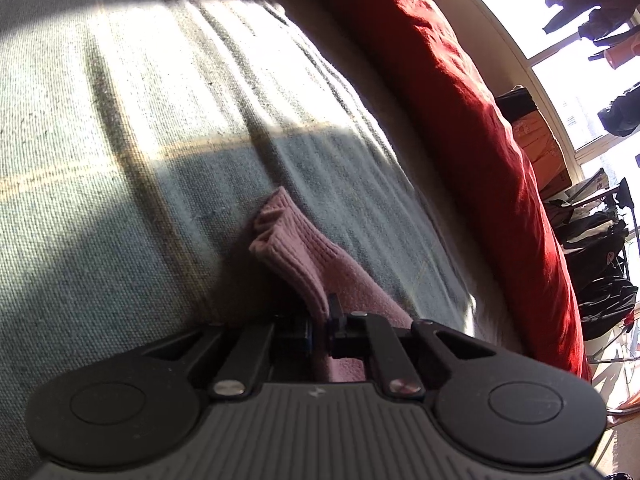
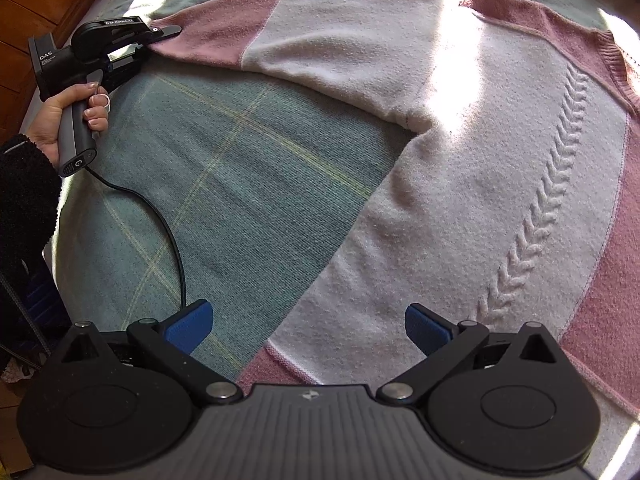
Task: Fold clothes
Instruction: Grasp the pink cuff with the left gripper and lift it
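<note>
Pink cuff pinched in left claw, right claw agape

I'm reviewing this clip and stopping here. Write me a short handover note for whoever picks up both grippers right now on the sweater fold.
Left gripper: shut on the pink cuff of the sleeve, out at the sweater's side.
Right gripper: open, holding nothing, hovering over the lower hem corner of the sweater.
Sweater: white and pink knit, spread flat on the green plaid bedcover, the held sleeve stretched out sideways.
Done: sweater laid out, cuff gripped.
Left: no fold shows yet. Likely next, bring the sleeve in across the body, then fold the body.
</note>
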The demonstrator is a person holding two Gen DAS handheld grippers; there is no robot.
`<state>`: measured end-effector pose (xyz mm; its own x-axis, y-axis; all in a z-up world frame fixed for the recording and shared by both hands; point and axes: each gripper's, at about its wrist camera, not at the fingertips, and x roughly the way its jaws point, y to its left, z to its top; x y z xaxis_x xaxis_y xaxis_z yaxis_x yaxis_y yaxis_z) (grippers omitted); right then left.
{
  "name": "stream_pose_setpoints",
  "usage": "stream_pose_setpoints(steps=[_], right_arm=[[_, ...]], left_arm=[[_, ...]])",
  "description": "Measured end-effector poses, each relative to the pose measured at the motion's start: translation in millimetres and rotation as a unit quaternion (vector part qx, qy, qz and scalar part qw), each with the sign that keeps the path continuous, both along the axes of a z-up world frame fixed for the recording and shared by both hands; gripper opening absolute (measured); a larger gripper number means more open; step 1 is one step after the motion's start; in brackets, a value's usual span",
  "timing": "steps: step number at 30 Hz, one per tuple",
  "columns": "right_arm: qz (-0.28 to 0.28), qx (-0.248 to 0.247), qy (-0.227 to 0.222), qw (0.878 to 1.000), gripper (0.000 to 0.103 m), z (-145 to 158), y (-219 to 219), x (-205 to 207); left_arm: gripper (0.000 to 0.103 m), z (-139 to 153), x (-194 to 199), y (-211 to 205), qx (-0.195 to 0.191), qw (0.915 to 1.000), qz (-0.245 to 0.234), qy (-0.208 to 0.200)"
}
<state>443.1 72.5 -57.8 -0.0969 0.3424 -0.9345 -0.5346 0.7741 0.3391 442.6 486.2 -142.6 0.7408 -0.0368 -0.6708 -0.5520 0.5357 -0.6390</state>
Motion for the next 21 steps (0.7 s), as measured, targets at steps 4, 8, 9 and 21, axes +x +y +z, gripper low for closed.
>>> stream_pose_setpoints(steps=[4,8,9,21], right_arm=[[0.006,0.004,-0.016,1.000,0.103,3.0,-1.0,-0.1],[0.005,0.007,-0.034,0.999,0.103,6.0,-6.6,-1.2],[0.002,0.009,-0.035,0.999,0.103,6.2,-9.4,-1.3],[0.005,0.026,-0.089,0.996,0.103,12.2,-43.3,-7.2]], left_arm=[[0.007,10.4,4.2,-7.9,0.036,0.9990,-0.016,0.021],[0.006,23.5,6.5,-17.0,0.063,0.9972,-0.026,0.031],[0.006,27.7,7.8,-20.1,0.073,0.9963,-0.030,0.034],[0.006,86.7,34.6,-79.1,0.179,0.9783,-0.101,0.030]])
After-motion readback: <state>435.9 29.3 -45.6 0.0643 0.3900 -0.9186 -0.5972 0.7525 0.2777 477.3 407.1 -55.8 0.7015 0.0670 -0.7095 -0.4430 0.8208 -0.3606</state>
